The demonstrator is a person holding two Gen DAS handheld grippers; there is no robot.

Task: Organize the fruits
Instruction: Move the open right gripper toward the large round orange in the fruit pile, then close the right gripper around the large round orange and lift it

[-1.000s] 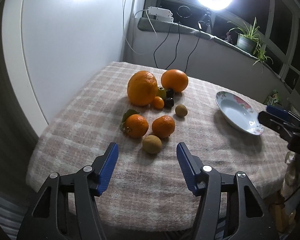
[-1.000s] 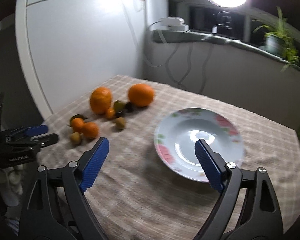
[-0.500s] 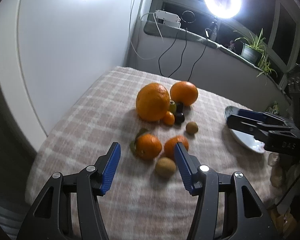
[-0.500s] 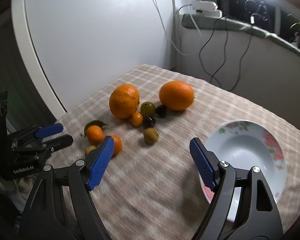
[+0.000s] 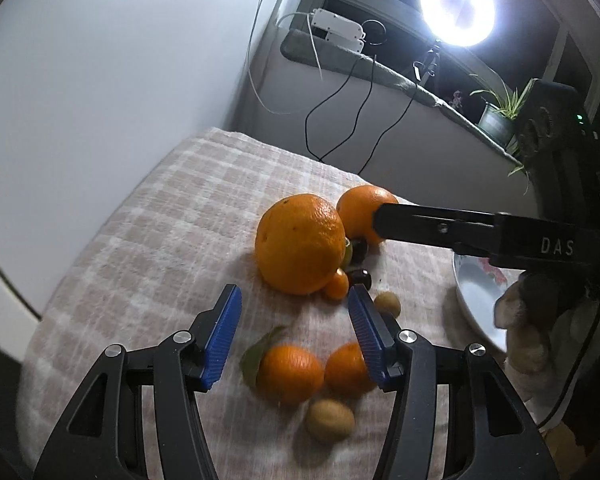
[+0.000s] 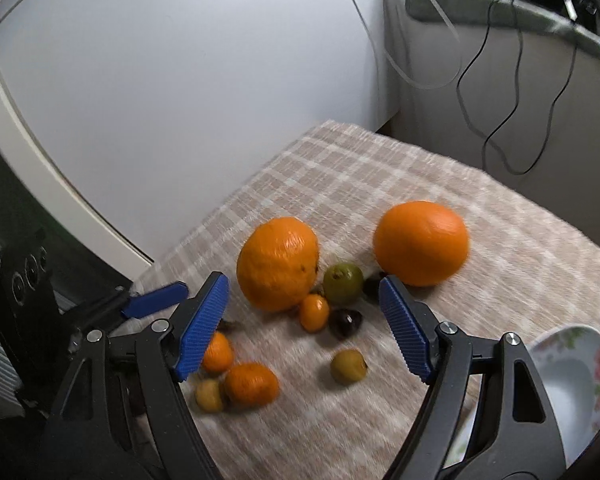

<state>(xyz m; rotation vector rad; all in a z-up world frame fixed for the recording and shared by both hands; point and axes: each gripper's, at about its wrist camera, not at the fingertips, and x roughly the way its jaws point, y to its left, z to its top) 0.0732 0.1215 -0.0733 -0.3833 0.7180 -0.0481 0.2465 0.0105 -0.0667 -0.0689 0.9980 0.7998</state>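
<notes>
From where I sit, my left gripper (image 5: 294,306) hangs over the near part of the fruit pile with its blue pads standing apart and nothing between them: just beyond the tips sits the big orange (image 5: 300,244), with a tiny orange fruit (image 5: 337,285) touching its lower right side, while two tangerines lie below the pads, one with a green leaf (image 5: 290,374) and one (image 5: 348,368) partly hidden behind the right pad. A brown kiwi (image 5: 329,420) lies nearest to me, and a smaller brown fruit (image 5: 387,304) rests just right of the right pad. My right gripper (image 6: 304,294) is also spread wide and empty, with the big orange, a green fruit (image 6: 343,283), the tiny orange one and a dark plum (image 6: 345,322) framed between its pads but untouched. The second large orange (image 6: 421,243) sits just beyond its right pad. In the left camera, one black finger of that right gripper crosses in front of the second orange; whether it touches I cannot tell. The white flowered plate (image 6: 572,384) sits empty of fruit at the right edge of the table (image 5: 148,240), well apart from the pile. The table wears a pale checked cloth. Behind it stands a white wall (image 5: 120,80), a ledge with a power strip (image 5: 337,29) and dangling black cables, a bright ring light (image 5: 457,8) and a potted plant (image 5: 498,114) against dark windows.
</notes>
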